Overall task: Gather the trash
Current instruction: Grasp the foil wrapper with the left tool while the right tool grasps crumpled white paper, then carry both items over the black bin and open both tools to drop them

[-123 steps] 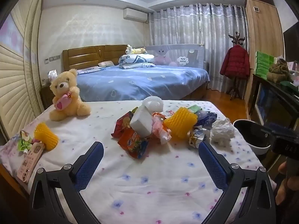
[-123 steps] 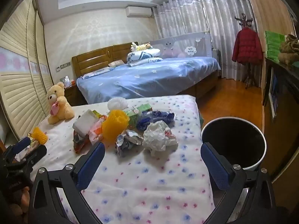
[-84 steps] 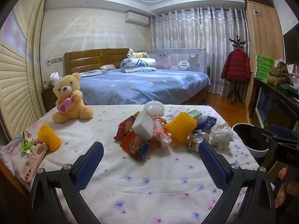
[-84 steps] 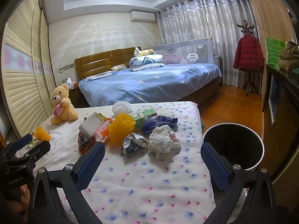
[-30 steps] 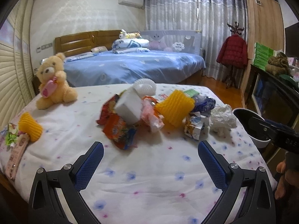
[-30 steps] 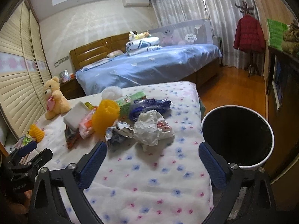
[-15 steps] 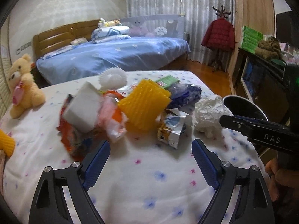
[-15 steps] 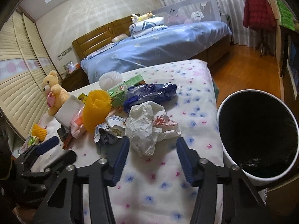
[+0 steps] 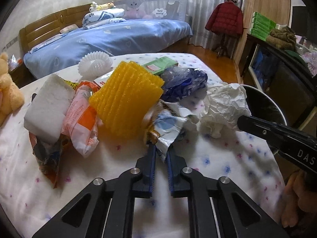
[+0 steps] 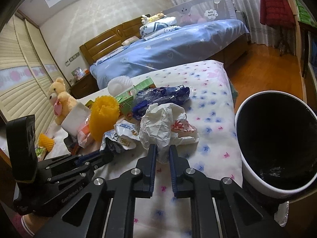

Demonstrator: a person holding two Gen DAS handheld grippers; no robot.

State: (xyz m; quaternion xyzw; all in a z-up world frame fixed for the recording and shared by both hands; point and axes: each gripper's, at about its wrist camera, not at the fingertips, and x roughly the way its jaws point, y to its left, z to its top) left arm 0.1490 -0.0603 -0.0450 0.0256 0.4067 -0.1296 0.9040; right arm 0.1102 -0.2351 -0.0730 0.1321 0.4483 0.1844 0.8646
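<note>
Pinching a crumpled blue-and-white foil wrapper, the left gripper just closed. Right gripper likewise clamps crumpled white paper, both w/ trash on the flower-print white bedsheet. Black-lined white bin stands beside it; blue-covered bed behind.

Left gripper: matte black linkage frame with triangular cut-outs, round silver screws at the pivots, two narrow fingers faced with ribbed blue pads. Its side, seen from the right wrist view, bears pale lettering too small to read.

Right gripper: same black frame, silver screws, blue-lined fingers; side marked "DAS" in white.

Sleeve: pink knit cuff with white stripe.
</note>
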